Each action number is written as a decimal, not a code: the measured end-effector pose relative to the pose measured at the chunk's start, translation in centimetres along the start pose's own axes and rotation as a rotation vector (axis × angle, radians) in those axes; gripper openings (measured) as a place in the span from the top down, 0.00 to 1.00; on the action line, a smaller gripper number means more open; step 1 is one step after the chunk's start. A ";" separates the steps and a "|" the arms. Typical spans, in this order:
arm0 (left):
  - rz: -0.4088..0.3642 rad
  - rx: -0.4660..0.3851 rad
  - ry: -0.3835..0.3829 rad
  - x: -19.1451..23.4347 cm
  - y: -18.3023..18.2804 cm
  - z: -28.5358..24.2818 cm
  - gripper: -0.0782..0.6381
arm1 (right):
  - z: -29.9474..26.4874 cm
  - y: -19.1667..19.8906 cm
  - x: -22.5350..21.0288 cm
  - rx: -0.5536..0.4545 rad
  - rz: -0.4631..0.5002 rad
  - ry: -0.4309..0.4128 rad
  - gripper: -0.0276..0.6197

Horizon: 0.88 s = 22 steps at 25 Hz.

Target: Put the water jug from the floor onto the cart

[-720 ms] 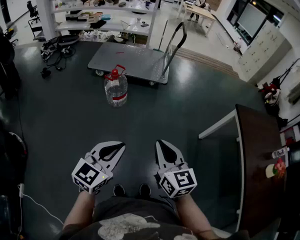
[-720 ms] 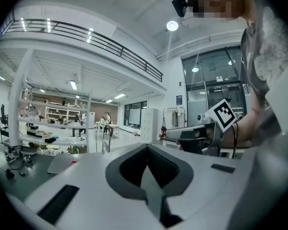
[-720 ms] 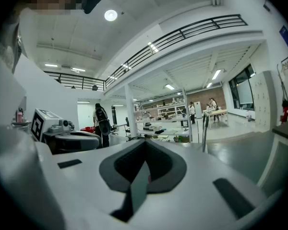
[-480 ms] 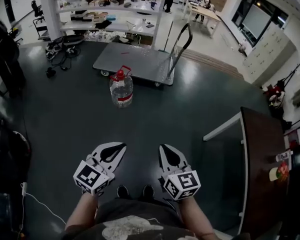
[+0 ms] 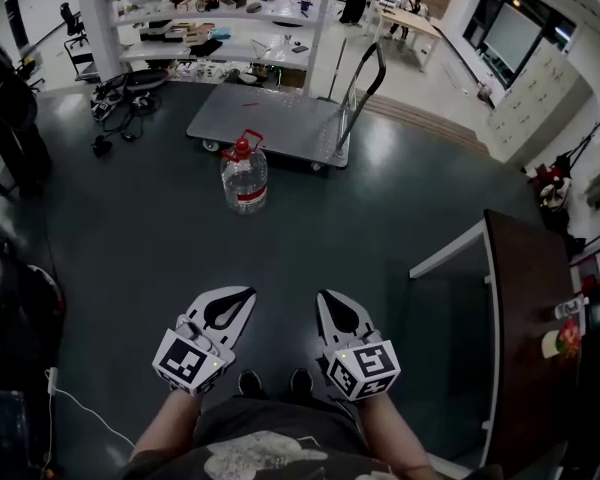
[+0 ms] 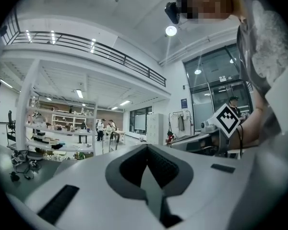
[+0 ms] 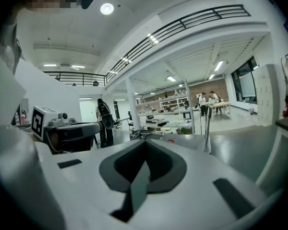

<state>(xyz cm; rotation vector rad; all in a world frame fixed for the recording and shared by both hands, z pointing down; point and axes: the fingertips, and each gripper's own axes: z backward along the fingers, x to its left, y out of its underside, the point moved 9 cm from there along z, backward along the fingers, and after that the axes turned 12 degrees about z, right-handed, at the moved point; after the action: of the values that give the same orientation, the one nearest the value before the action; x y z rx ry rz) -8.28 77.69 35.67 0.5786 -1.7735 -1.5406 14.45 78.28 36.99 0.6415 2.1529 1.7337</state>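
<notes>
A clear water jug (image 5: 244, 178) with a red cap, red handle and red label band stands upright on the dark floor. Just behind it is the grey platform cart (image 5: 270, 118), its push handle (image 5: 365, 80) rising at the right end. My left gripper (image 5: 244, 292) and right gripper (image 5: 324, 295) are held side by side low in front of the person's body, well short of the jug. Both point toward it, shut and empty. In the gripper views, the left gripper (image 6: 146, 148) and right gripper (image 7: 145, 143) show their jaws meeting along a seam.
Shelving racks (image 5: 210, 18) full of items stand behind the cart. Cables and gear (image 5: 120, 98) lie on the floor at the back left. A dark brown table (image 5: 525, 318) fills the right side. Black equipment (image 5: 10, 118) lines the left edge. The person's shoes (image 5: 270, 381) are below the grippers.
The head view has shifted a little, so jug and cart sit slightly further right. Both grippers stay shut in about the same place.
</notes>
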 end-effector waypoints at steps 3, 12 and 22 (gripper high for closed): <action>0.023 0.022 0.019 -0.2 0.3 0.1 0.88 | 0.0 0.1 0.4 0.011 -0.012 0.003 0.97; 0.043 0.069 -0.015 1.5 0.7 2.2 0.88 | -1.6 1.9 0.7 0.052 -0.120 0.135 0.97; 0.108 0.054 -0.091 6.0 2.1 4.0 0.88 | -4.7 2.1 1.5 0.013 -0.104 0.071 0.97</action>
<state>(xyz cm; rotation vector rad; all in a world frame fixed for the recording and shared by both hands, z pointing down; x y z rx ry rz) -14.93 76.33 38.85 0.4363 -1.8884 -1.4697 11.12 75.49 40.20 0.4691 2.2053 1.7132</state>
